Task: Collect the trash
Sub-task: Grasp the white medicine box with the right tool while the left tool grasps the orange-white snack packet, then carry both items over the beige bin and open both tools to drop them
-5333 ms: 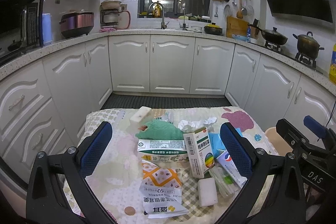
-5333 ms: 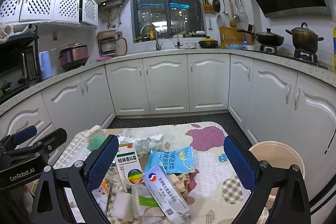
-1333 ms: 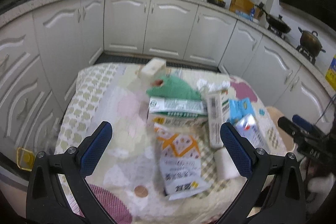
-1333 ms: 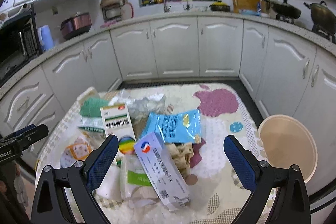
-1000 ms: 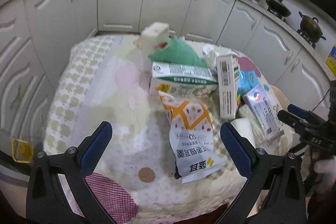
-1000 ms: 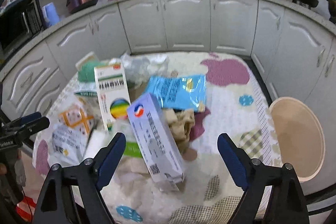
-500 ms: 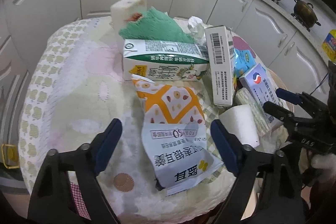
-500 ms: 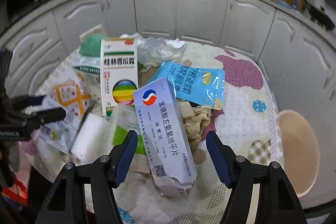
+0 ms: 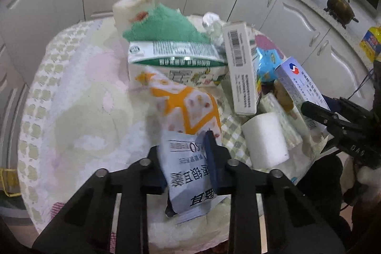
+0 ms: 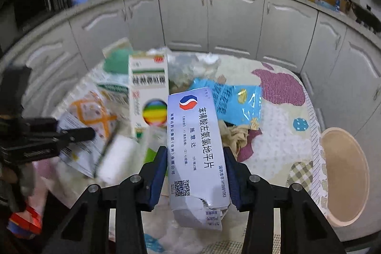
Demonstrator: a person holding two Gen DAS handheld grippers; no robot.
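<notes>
**Trash gripped on both sides**

Trash litters the patterned tablecloth (image 10: 281,125). Both jaws have just been closing: the right gripper (image 10: 194,168) clamps the lavender medicine box (image 10: 195,142), the left gripper (image 9: 184,158) pinches the white-and-orange snack wrapper (image 9: 188,135). Lifting toward the beige bin (image 10: 345,173) likely follows.

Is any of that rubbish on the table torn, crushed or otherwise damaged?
Yes. The pale lilac medicine box between the right gripper's blue pads is torn and crumpled at its near end, with a ragged hole in the cardboard. The white and orange snack wrapper pinched by the left gripper lies creased and flattened.
</notes>
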